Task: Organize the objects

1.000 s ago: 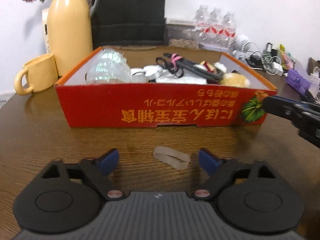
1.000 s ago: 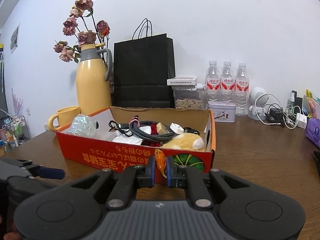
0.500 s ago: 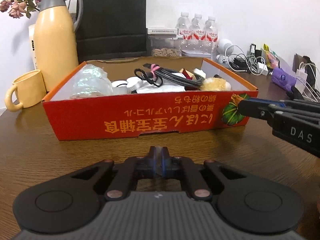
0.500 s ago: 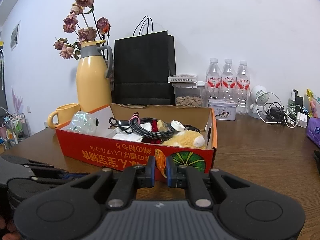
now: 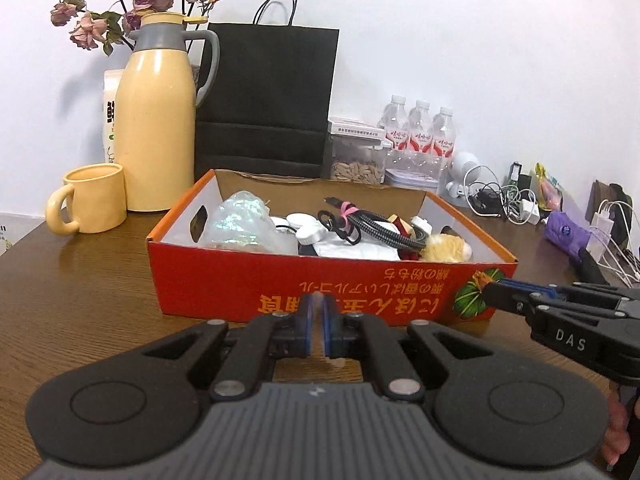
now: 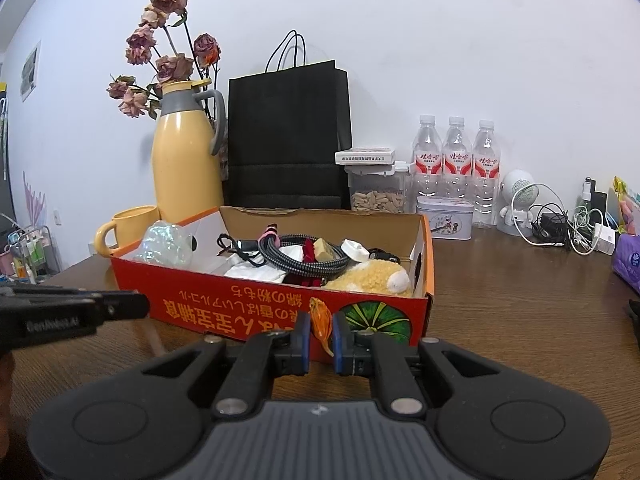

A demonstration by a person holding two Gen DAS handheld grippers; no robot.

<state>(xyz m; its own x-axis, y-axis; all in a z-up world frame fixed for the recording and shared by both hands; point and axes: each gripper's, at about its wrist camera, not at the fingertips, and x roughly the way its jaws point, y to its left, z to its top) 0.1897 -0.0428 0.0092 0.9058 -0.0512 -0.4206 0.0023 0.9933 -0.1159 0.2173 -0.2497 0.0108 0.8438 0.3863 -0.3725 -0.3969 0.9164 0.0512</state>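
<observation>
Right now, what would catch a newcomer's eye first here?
The red cardboard box mid-table, crammed with cables and a plush toy. Behind it to the left, the yellow thermos jug with dried roses behind it. The left gripper is shut on something small and pale.

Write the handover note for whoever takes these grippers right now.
Left gripper: shut on a small translucent piece, held in front of the red box.
Right gripper: shut, nothing seen between its pads, near the box's front right corner.
Done: the box already holds a coiled cable, a plush toy and crinkled clear plastic.
Left: the translucent piece probably goes into the box next; not yet dropped.
</observation>
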